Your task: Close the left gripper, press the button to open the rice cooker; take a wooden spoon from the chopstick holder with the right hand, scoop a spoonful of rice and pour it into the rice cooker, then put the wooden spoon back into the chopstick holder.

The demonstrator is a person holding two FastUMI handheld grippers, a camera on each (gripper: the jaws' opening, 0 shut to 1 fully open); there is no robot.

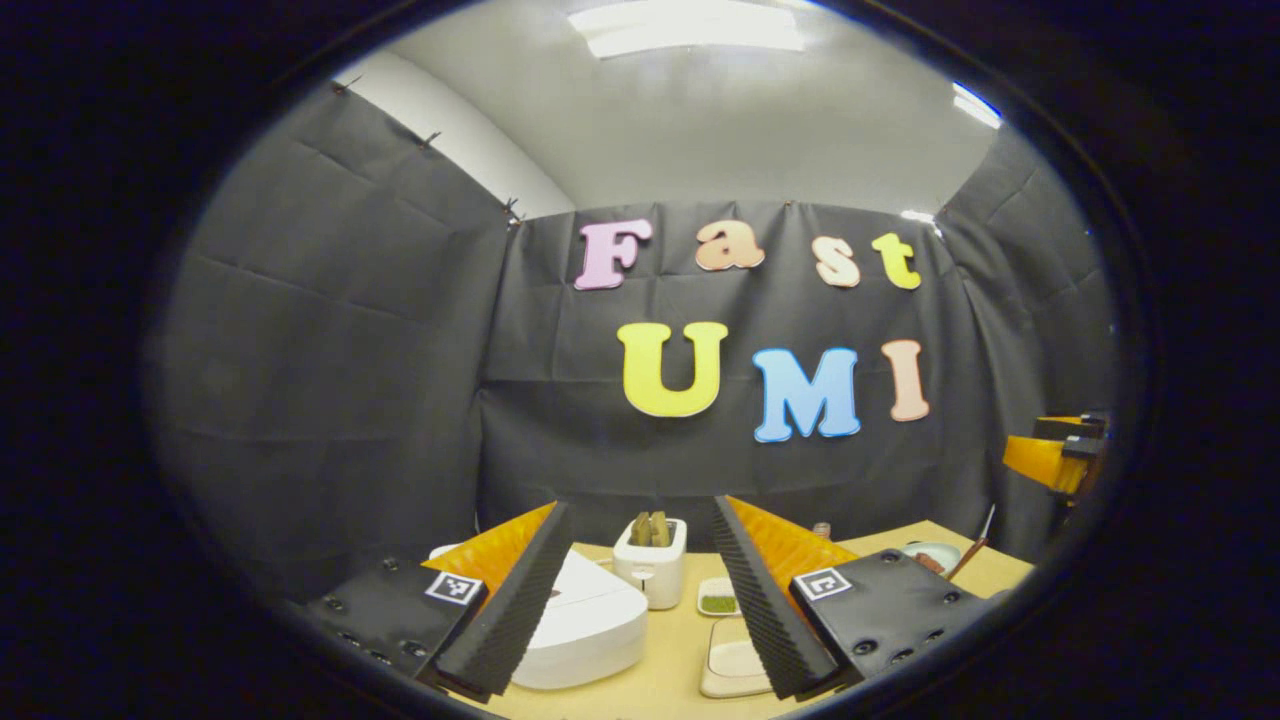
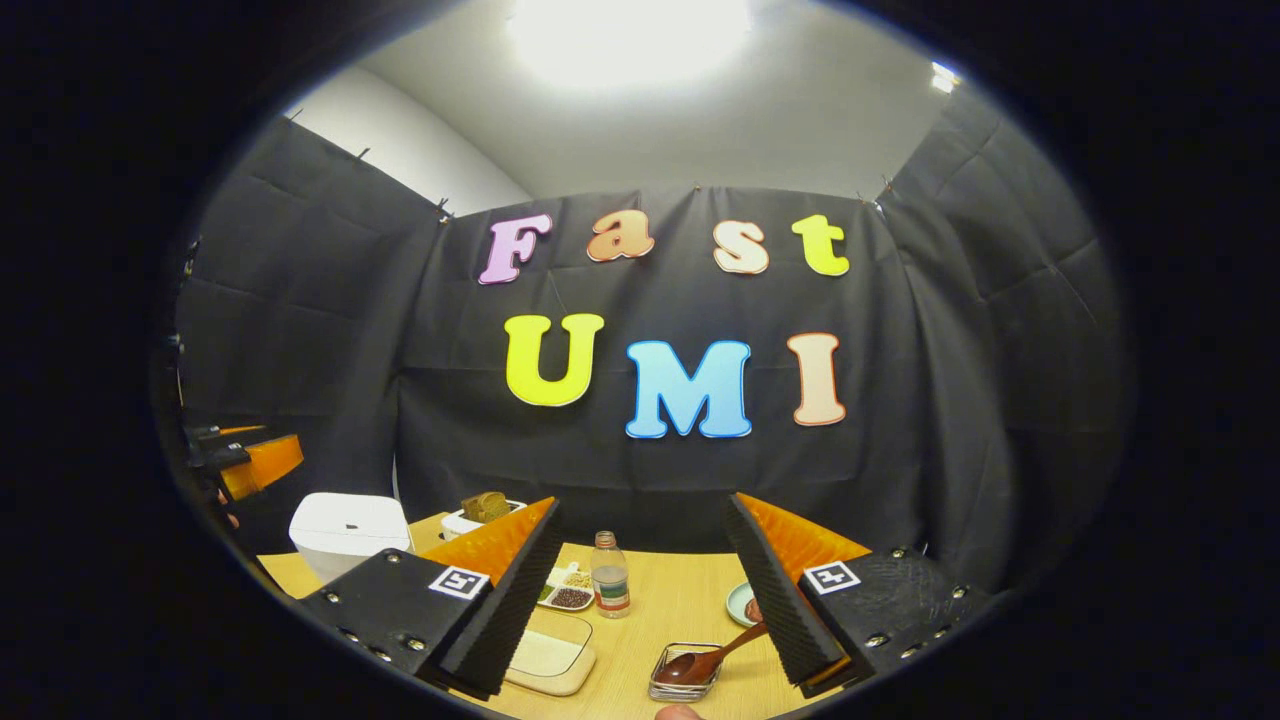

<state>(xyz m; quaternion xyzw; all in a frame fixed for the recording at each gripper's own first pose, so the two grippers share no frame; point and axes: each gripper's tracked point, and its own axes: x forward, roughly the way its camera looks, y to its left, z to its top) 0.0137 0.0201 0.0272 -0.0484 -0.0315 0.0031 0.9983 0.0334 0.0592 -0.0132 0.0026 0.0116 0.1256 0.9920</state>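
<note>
Wood-top table (image 1: 670,670) under both grippers, and both sets of jaws are spread wide with nothing between them. In the left gripper view, the left gripper (image 1: 640,600) hangs above the table with the white, rounded rice cooker (image 1: 585,625) right behind its left finger, lid down. Past the gap sits a white toaster-shaped chopstick holder (image 1: 652,565) with brown pieces poking out the top, plus a small dish of green stuff (image 1: 718,600).

In the right gripper view, the right gripper (image 2: 640,590) hovers over a dark wooden spoon (image 2: 705,660) lying in a little wire tray (image 2: 685,675), close to its right finger. A clear glass dish of white rice (image 2: 548,655) sits low by its left finger, a small plastic bottle (image 2: 609,575) farther back.
</note>
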